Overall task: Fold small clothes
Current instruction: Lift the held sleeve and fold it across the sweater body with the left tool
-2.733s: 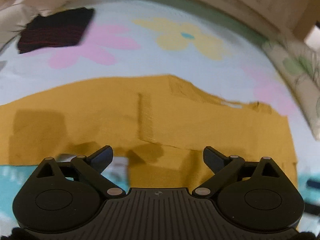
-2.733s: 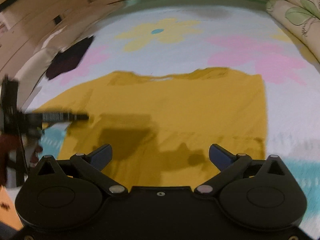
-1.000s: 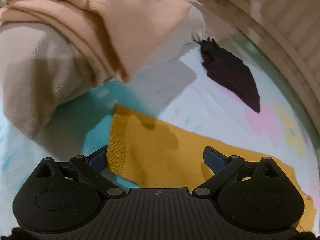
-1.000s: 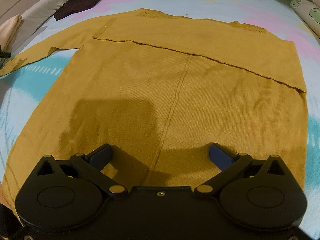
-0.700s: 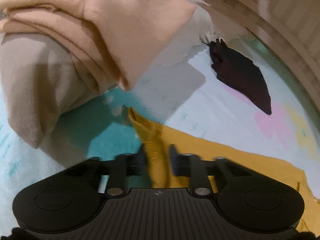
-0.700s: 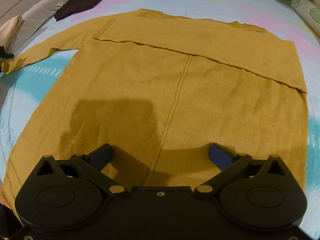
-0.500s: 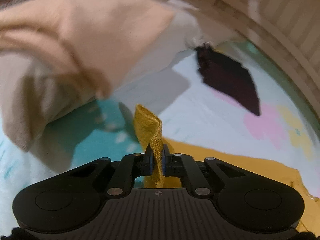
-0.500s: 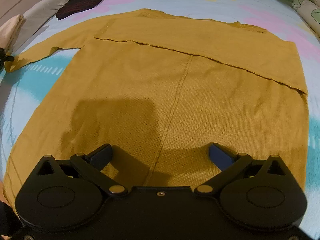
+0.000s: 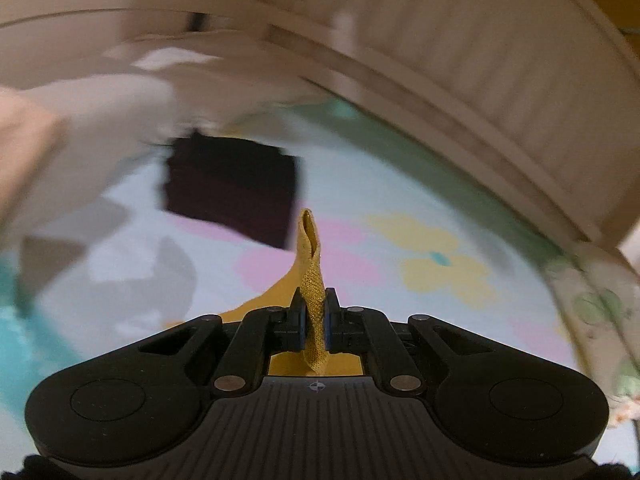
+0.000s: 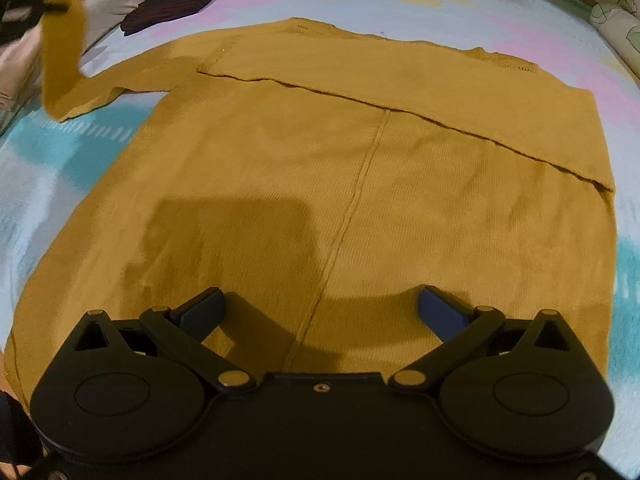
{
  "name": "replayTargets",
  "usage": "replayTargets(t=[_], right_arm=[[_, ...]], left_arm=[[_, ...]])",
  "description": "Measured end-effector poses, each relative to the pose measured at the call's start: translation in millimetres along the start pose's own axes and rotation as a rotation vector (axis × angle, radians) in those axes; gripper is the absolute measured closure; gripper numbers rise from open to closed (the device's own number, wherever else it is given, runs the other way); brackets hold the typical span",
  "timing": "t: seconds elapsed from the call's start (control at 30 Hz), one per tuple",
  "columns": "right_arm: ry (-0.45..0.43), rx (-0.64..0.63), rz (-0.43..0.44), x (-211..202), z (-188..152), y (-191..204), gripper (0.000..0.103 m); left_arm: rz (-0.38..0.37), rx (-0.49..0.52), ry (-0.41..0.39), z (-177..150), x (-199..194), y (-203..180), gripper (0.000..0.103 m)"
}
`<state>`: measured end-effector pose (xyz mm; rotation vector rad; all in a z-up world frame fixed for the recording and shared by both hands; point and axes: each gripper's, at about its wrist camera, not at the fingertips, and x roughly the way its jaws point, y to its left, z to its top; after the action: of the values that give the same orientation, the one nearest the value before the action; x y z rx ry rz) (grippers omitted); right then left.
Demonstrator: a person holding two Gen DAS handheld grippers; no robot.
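A mustard-yellow knit sweater (image 10: 320, 168) lies flat on the flowered bed sheet, with one sleeve folded across its chest. My left gripper (image 9: 314, 322) is shut on the cuff of the other sleeve (image 9: 312, 276), which stands up between the pads. In the right wrist view that sleeve (image 10: 64, 52) hangs lifted at the far left under the left gripper (image 10: 24, 4). My right gripper (image 10: 320, 308) is open and empty, low over the sweater's hem.
A dark folded garment (image 9: 228, 192) lies on the sheet near a pale pillow (image 9: 72, 132); it also shows in the right wrist view (image 10: 180, 4). A ribbed beige headboard (image 9: 460, 60) curves behind. A floral pillow (image 10: 624, 28) is at the right edge.
My left gripper closed on the sleeve cuff, lifted it off the sheet and swung right. The right gripper has stayed still and open over the hem.
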<state>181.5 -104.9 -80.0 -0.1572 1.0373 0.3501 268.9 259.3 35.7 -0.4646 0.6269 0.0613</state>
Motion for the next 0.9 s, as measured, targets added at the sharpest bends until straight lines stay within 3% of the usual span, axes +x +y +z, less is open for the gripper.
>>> replayTargets(t=[0.33, 0.53, 0.7, 0.77, 0.9], right_arm=[[0.012, -0.021, 0.031, -6.1, -6.4, 0.1, 0.000], [0.018, 0.007, 0.066, -8.2, -5.8, -6.2, 0.000], [0.029, 0.054, 0.099, -8.7, -1.8, -12.4, 0.000], [0.032, 0.068, 0.108, -8.3, -0.7, -13.5, 0.000], [0.035, 0.066, 0.110, -7.0, -1.2, -13.2, 0.000]], left_arm=[[-0.227, 0.117, 0.108, -39.3, 56.6, -157.0, 0.096], [-0.345, 0.194, 0.233, -76.4, 89.6, -234.2, 0.095], [-0.359, 0.223, 0.320, -105.1, 114.2, -251.2, 0.093], [-0.360, 0.215, 0.351, -113.2, 117.7, -248.2, 0.075], [-0.344, 0.231, 0.375, -120.3, 111.8, -241.7, 0.069]])
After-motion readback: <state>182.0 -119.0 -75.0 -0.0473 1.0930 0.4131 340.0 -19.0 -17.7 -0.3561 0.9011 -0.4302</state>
